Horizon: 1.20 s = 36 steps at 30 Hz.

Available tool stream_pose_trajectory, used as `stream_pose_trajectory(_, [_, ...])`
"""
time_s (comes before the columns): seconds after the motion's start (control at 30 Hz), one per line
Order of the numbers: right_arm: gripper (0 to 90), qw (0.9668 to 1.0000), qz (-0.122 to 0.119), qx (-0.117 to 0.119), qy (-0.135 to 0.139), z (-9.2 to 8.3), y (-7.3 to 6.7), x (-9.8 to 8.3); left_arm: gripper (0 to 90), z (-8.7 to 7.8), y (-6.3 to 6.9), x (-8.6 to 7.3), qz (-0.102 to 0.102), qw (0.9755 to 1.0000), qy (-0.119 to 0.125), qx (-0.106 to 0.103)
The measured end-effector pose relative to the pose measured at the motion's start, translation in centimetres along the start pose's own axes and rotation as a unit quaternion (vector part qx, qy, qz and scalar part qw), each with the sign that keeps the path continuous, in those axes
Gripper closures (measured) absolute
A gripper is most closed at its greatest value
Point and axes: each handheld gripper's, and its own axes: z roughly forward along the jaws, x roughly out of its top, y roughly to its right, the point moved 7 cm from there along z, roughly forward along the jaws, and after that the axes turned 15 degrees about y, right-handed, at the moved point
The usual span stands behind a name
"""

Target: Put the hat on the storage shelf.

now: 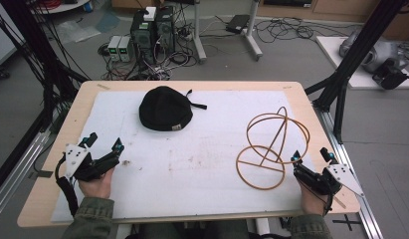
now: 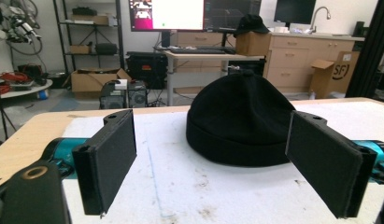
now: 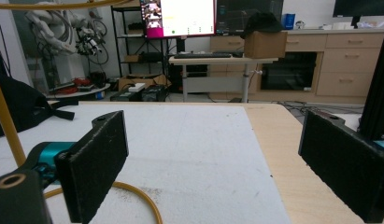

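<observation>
Worktop [image 1: 301, 97]: wood, w/ white mat [image 1: 202, 164], stained near centre.
Black beanie [image 1: 165, 108]: far-centre on mat, strap trailing right.
Wire stand [image 1: 271, 147]: tan hoops, right side of mat, well apart from beanie.
Floor beyond: PC towers [image 1: 153, 27] w/ tangled cables.
Bkgd: monitor [image 2: 168, 14], desk [image 3: 222, 58] w/ keyboard, cardboard boxes [image 2: 94, 79], cabinets [image 3: 353, 60].

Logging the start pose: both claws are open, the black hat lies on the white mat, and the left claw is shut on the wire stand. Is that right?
Not quite. The left claw is open and holds nothing; the high view shows it apart from the wire stand, which sits by the right claw. The black hat does lie on the white mat.
</observation>
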Motion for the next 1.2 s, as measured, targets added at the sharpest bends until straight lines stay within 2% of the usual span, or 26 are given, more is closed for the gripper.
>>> stream_pose_trajectory(0.27, [7.4, 1.0000, 0.000, 0.002, 0.000, 0.0, 0.0, 0.0, 16.4, 1.5, 0.9, -0.3, 0.013, 0.9993, -0.019, -0.029])
stream_pose_trajectory(0.47, [7.4, 1.0000, -0.004, 0.005, -0.003, -0.1, -0.1, 0.0, 16.1, 2.5, 1.0, -0.3, 0.015, 0.9992, -0.023, -0.030])
stream_pose_trajectory(0.6, [7.4, 1.0000, -0.004, 0.006, -0.003, 0.0, -0.1, -0.1, 15.7, 3.2, 0.7, -0.1, 0.006, 0.9992, -0.029, -0.026])
stream_pose_trajectory(0.9, [7.4, 0.9999, -0.006, 0.009, -0.002, 0.1, -0.4, 0.0, 16.2, 6.1, 0.9, 0.6, -0.007, 0.9985, -0.033, -0.044])
stream_pose_trajectory(1.07, [7.4, 0.9999, -0.007, 0.009, -0.004, 0.1, -0.4, -0.1, 16.5, 7.1, 1.1, 0.2, -0.012, 0.9974, -0.048, -0.051])
stream_pose_trajectory(1.2, [7.4, 0.9999, -0.006, 0.010, -0.004, 0.2, -0.4, -0.1, 16.5, 8.1, 1.1, 0.0, -0.028, 0.9967, -0.055, -0.053])
